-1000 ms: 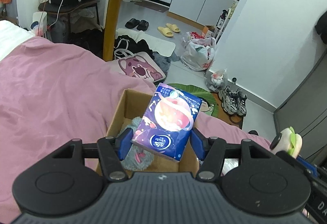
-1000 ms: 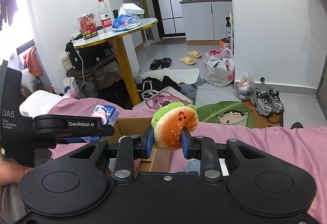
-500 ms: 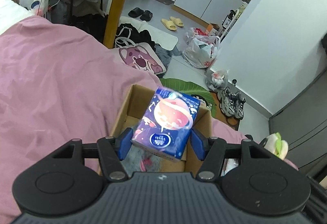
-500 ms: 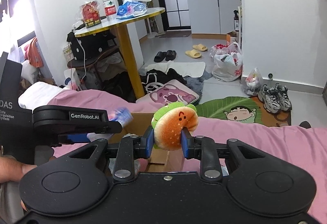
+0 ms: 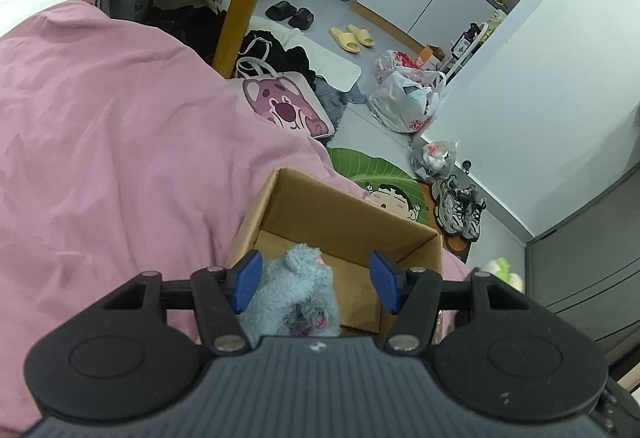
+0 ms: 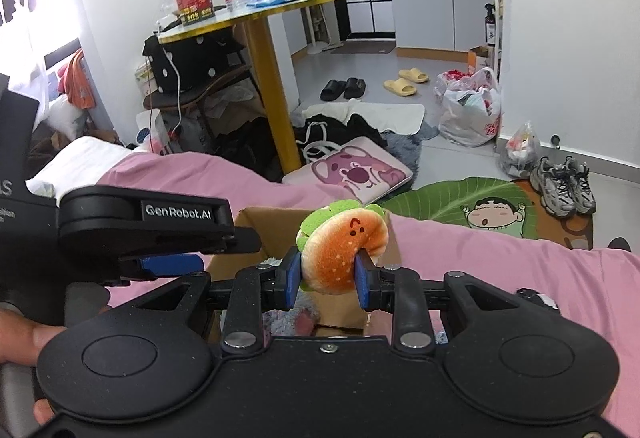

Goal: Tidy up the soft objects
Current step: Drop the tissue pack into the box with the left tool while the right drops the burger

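Note:
An open cardboard box (image 5: 328, 210) sits on the pink bedspread (image 5: 112, 142). A grey-blue plush toy (image 5: 296, 290) lies inside it. My left gripper (image 5: 314, 284) is open and empty just above the box, over the plush. The tissue pack is out of sight. My right gripper (image 6: 327, 280) is shut on a hamburger plush (image 6: 342, 246), orange bun with green lettuce, held above the box's right side (image 6: 276, 226). The left gripper (image 6: 168, 264) shows at the left of the right wrist view.
The bed's edge runs past the box; beyond it the floor holds a pink bear bag (image 5: 284, 106), a green cartoon mat (image 6: 472, 202), sneakers (image 5: 460, 210), plastic bags (image 5: 408, 102) and slippers. A yellow-legged table (image 6: 260, 10) with a bottle stands behind.
My left gripper opened and let go of the blue tissue pack, which is gone from view. The left camera tilted down over the box. The right gripper kept hold of the hamburger plush.

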### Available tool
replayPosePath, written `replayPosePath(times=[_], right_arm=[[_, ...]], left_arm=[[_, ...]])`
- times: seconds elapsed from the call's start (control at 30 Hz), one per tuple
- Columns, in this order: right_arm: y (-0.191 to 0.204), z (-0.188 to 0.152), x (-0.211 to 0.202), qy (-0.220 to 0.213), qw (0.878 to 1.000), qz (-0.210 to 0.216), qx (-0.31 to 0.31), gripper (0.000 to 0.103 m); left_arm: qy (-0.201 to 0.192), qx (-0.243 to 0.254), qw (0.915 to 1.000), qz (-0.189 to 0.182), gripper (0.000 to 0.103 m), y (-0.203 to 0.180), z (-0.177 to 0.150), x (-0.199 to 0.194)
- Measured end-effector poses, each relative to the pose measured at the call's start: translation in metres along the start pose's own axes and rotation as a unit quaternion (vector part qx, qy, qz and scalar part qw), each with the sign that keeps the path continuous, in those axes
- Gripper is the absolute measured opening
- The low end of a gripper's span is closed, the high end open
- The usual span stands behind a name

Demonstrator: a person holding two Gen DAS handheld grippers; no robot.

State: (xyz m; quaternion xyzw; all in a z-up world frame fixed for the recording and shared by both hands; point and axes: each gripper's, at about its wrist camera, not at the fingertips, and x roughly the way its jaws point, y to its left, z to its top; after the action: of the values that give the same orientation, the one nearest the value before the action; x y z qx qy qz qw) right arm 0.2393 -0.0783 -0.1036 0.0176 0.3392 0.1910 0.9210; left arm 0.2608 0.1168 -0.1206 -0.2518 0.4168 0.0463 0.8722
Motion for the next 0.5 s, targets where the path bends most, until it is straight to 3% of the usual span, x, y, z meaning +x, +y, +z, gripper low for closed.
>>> replayPosePath(times=[0.13,0.2,0.27,0.3,0.5], right_arm=[[0.005,-0.001,0.007,0.005,1.0,0.006,0.002,0.03],[0.007,-0.001,0.009,0.012,1.0,0.013,-0.004,0.037],[0.011,-0.002,0.01,0.022,1.0,0.005,-0.016,0.063],[0.013,-0.003,0.009,0.023,0.999,-0.003,-0.023,0.067],[0.007,-0.007,-0.012,0.021,0.999,-0.011,-0.021,0.068]], left_arm=[[0.0,-0.01,0.9999,0.005,0.059,0.004,0.002,0.0],[-0.003,-0.016,0.9998,0.008,0.059,0.007,0.003,-0.002],[-0.008,-0.018,0.9997,0.013,0.059,0.009,0.004,-0.004],[-0.009,-0.02,0.9996,0.015,0.059,0.01,0.005,-0.005],[-0.009,-0.017,0.9994,0.029,0.063,0.01,0.004,-0.006]])
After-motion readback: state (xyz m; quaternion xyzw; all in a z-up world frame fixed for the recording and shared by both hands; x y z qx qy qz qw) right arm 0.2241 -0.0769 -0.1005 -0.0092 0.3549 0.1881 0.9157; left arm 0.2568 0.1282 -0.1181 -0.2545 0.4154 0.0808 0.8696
